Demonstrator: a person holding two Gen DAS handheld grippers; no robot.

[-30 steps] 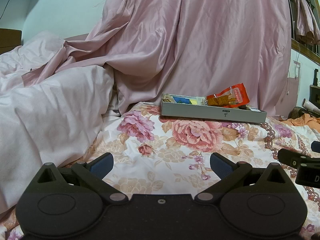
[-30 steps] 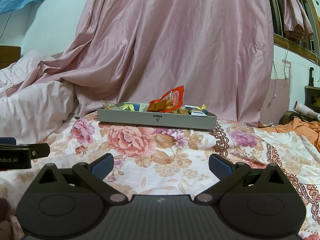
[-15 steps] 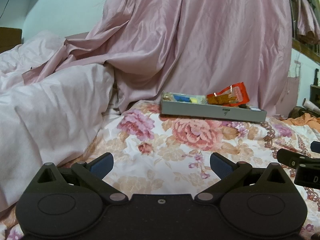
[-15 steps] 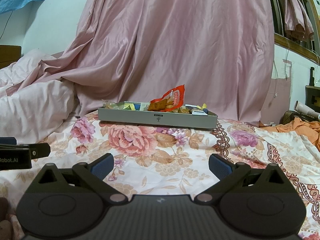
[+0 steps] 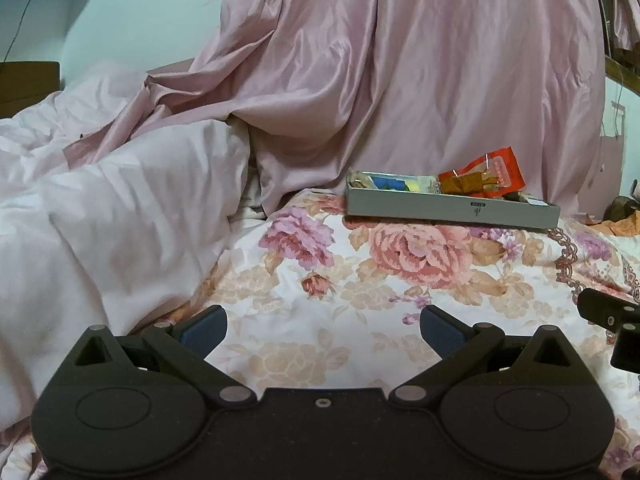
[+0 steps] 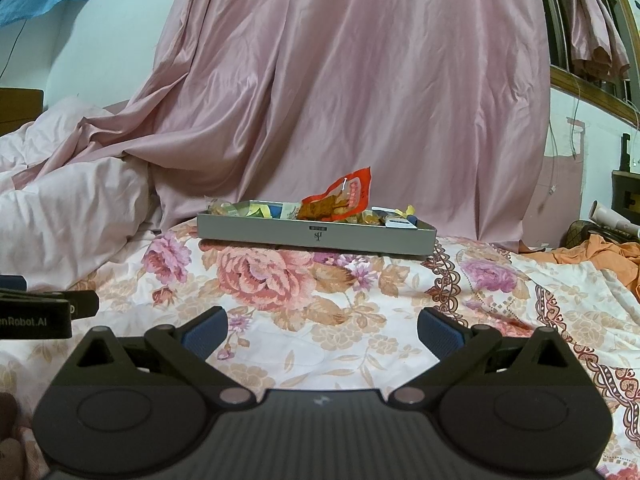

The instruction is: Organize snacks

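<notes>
Pink satin curtain (image 6: pixel 360 92) fills the background of both wrist views, draping down onto a bed. Left of it lies a rumpled pale pink duvet (image 5: pixel 120 208); the floral bedsheet (image 6: pixel 320 300) covers the rest of the bed surface, with an orange cloth (image 6: pixel 604 252) bunched at its far right edge.

Toward the back of the sheet, close to the curtain, sits a shallow grey tray (image 6: pixel 280 234), well apart from both tools. It holds the snacks: a red packet (image 6: pixel 348 196) stands tilted above the rim, with small yellow, blue and white wrapped pieces (image 6: pixel 264 210) lying low around it; their individual kinds are too small to tell. No loose snack is visible on the sheet in either view.

The left gripper (image 5: pixel 323 326) and right gripper (image 6: pixel 322 330) hover low over the near part of the sheet, side by side, each just visible at the edge of the other's view. Both pairs of jaws stand wide open with nothing between them.

Compared with one second ago, the tray appears marginally lower and farther off in the left view and almost unmoved in the right view; the snacks keep their arrangement. Judged from this, the collecting step looks finished, with both tools empty and drawn back from the tray, and little or nothing seems left to gather.
</notes>
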